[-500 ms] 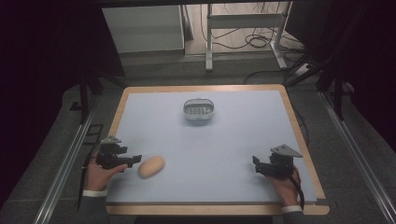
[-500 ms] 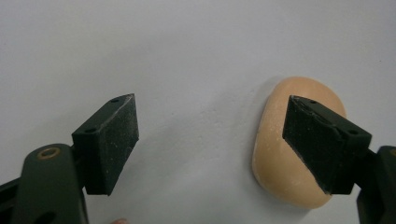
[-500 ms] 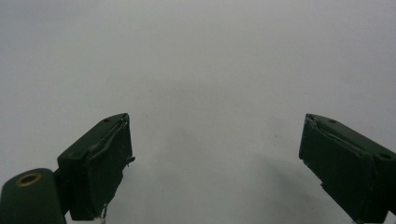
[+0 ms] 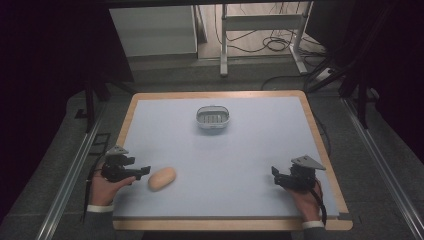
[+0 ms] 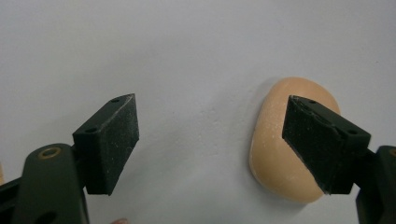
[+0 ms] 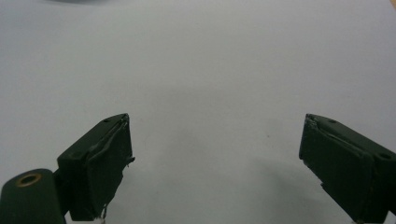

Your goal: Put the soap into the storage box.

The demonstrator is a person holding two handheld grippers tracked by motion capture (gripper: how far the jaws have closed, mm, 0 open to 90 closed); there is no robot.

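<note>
A tan, oval bread-like lump lies on the pale blue mat near the front left. My left gripper rests on the mat just to its left and points at it, jaws open. In the left gripper view the lump lies partly behind one pad, outside the gap, and my left gripper has only bare mat between its jaws. My right gripper sits at the front right, far from the lump. In its own view my right gripper stands open over bare mat.
A small grey oval basket stands at the middle back of the mat. A wooden rim frames the mat. Beyond the table are a dark floor, cables and a metal stand.
</note>
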